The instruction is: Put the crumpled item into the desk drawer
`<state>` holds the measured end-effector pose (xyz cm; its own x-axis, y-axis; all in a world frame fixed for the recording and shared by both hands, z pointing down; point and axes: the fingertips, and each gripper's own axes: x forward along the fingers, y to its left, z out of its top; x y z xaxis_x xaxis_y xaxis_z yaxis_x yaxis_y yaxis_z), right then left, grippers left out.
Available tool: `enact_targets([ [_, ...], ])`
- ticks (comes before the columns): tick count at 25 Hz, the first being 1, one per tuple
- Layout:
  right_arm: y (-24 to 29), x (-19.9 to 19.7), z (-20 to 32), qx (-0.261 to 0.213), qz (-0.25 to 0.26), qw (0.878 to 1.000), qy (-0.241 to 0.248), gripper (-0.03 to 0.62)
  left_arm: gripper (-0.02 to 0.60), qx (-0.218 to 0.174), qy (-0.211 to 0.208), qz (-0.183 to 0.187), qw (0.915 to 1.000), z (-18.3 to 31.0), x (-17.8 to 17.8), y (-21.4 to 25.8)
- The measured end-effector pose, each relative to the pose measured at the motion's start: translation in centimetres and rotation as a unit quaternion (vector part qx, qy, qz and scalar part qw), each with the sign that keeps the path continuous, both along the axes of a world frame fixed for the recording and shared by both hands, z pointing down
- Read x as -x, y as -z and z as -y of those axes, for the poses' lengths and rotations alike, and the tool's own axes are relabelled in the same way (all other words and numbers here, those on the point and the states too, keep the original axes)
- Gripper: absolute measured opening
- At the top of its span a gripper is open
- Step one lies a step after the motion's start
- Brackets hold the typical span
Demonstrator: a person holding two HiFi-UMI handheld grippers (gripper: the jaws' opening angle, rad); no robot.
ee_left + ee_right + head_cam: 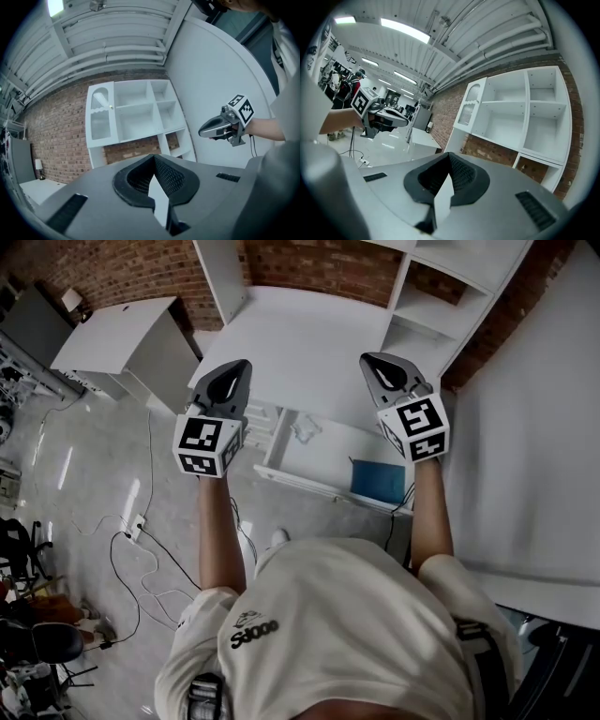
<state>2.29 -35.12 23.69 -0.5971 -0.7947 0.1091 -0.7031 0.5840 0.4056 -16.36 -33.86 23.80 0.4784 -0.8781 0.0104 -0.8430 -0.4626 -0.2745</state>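
Note:
In the head view the desk drawer stands pulled out under the white desk. A small white crumpled item lies inside its left part. My left gripper hovers above the desk's left front corner, shut and empty. Over the desk's right front my right gripper is also shut with nothing in it. Both are held well above the drawer, one on each side of the crumpled item. The left gripper view shows its own jaws together and the right gripper in the air. The right gripper view shows its jaws together and the left gripper.
A blue object sits in the drawer's right part. A white shelf unit rises behind the desk against a brick wall. A second white table stands to the left, a white panel to the right. Cables trail on the floor.

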Motion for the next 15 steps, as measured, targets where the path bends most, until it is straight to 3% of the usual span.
enact_targets([
  [15, 0.4, 0.4, 0.2, -0.009, -0.011, 1.000, 0.009, -0.002, 0.018, -0.012, -0.002, 0.014, 0.9998, -0.9, -0.8, 1.2],
])
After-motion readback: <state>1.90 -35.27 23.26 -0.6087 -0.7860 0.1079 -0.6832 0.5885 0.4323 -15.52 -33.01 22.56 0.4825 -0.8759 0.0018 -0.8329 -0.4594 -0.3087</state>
